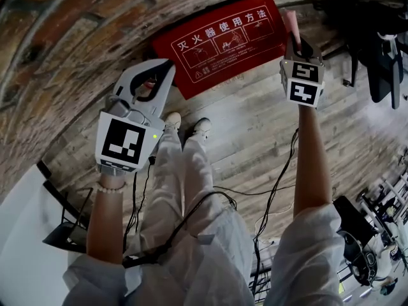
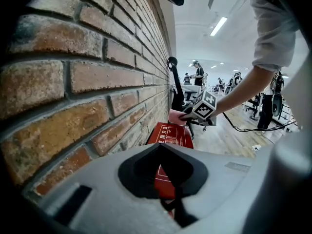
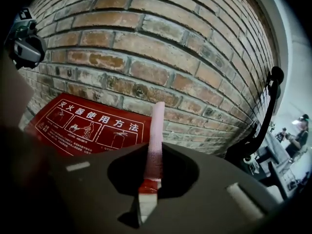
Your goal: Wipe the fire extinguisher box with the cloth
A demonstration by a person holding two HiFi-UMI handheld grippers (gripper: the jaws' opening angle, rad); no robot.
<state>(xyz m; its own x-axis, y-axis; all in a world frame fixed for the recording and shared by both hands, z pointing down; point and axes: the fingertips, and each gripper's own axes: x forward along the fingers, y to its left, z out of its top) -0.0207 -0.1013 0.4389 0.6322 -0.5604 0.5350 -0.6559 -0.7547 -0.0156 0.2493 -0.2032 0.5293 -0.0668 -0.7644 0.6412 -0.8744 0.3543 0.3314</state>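
Note:
The red fire extinguisher box with white print lies at the foot of the brick wall; it also shows as the red box and the red box. My right gripper is shut on a pink cloth at the box's right end, the pink cloth standing up from the shut right gripper. The cloth looks to rest on the box's far edge. My left gripper hovers at the box's left end, shut on nothing, as the left gripper shows.
The brick wall runs behind the box. The holder's legs and white shoes stand on the wooden floor, with black cables trailing. Black stands stand to the right, and people work far down the hall.

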